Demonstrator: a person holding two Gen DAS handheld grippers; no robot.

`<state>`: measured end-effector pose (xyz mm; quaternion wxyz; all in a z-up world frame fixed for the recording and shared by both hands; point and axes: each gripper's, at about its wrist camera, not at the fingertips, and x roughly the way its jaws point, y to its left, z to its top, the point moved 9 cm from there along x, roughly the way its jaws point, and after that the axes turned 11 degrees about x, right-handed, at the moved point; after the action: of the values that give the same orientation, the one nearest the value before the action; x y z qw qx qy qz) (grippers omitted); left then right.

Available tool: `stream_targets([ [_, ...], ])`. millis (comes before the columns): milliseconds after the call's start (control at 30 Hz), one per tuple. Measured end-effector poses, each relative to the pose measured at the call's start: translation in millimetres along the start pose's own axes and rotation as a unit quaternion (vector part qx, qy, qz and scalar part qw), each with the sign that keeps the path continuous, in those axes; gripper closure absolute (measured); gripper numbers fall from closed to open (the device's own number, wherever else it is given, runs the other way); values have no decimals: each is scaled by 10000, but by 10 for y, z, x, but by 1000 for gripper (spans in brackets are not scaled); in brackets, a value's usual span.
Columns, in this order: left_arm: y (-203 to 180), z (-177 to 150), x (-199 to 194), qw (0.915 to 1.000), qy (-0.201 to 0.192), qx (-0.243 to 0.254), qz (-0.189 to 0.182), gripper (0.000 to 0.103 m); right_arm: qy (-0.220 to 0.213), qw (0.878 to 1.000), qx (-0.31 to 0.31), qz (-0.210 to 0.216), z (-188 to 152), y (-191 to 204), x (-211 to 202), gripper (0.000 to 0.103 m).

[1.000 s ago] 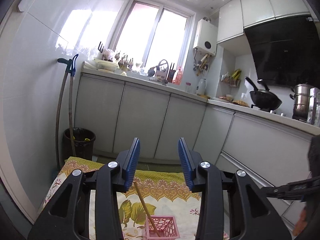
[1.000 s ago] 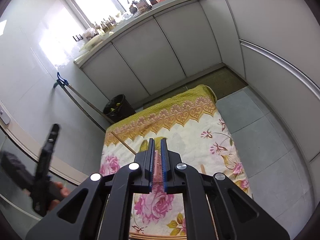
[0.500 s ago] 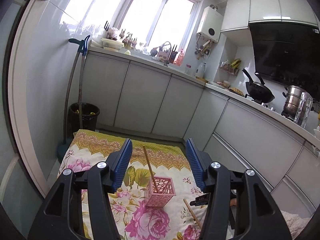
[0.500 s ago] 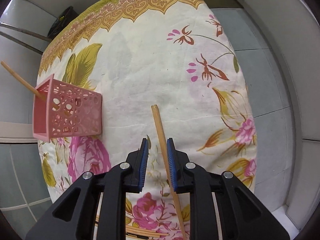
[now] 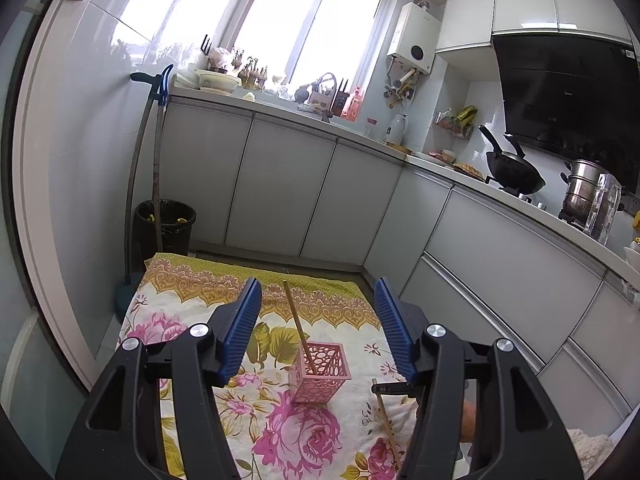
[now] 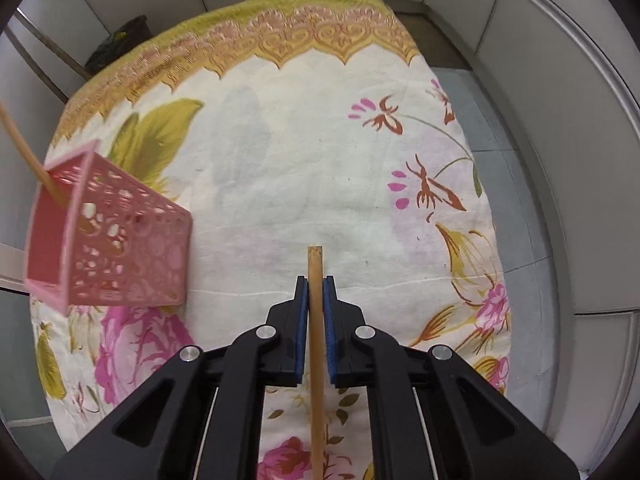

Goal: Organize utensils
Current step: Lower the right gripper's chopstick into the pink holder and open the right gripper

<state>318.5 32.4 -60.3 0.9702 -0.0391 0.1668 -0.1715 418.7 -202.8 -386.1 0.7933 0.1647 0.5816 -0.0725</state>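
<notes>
on my left-wrist view, the pink basket (image 5: 319,373) sits between the left tongs (image 5: 318,328), whose jaws are spread and opening with nothing touching the pads. one chopstick (image 5: 295,320) stands tilted in that basket; its lower end is lost behind the lattice. to the right, a second chopstick (image 5: 386,420) lies on the floral cloth (image 5: 192,308), partly covered by my own right-hand rig and cut off by the near edge. a bit of a hand shows there, mostly hidden.

from the right-wrist view, the basket (image 6: 112,248) is at far left, its chopstick (image 6: 24,148) running out of frame at the top. the right tongs (image 6: 315,284) point down and are closing, blue pads clamped on the lying chopstick (image 6: 316,320); its near end passes under the rig and out of the frame. i count two chopsticks, one basket.

the cloth, cream with pink roses and a yellow border, covers a low counter. around it: white kitchen cabinets (image 5: 280,188), a black bin (image 5: 166,224) far left, a bright window (image 5: 312,24), and a wok (image 5: 514,172) and steel pot (image 5: 580,196) far right.
</notes>
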Motion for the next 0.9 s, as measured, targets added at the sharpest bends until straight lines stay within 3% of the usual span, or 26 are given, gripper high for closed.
stream_targets([
  [267,-81,5,-142,10000,-9,26,-14,47,-1065,9913,205,749,-26,105,-1209,95],
  [533,-56,-196,-119,9988,418,140,230,46,-2027,9695,76,1376,52,415,-2336,95],
  [667,31,-225,-130,9986,452,75,262,46,-2460,9562,30,1583,173,579,-2850,95],
  [900,148,-280,-95,9982,511,-20,316,46,-2955,9414,68,1626,581,904,-3111,95],
])
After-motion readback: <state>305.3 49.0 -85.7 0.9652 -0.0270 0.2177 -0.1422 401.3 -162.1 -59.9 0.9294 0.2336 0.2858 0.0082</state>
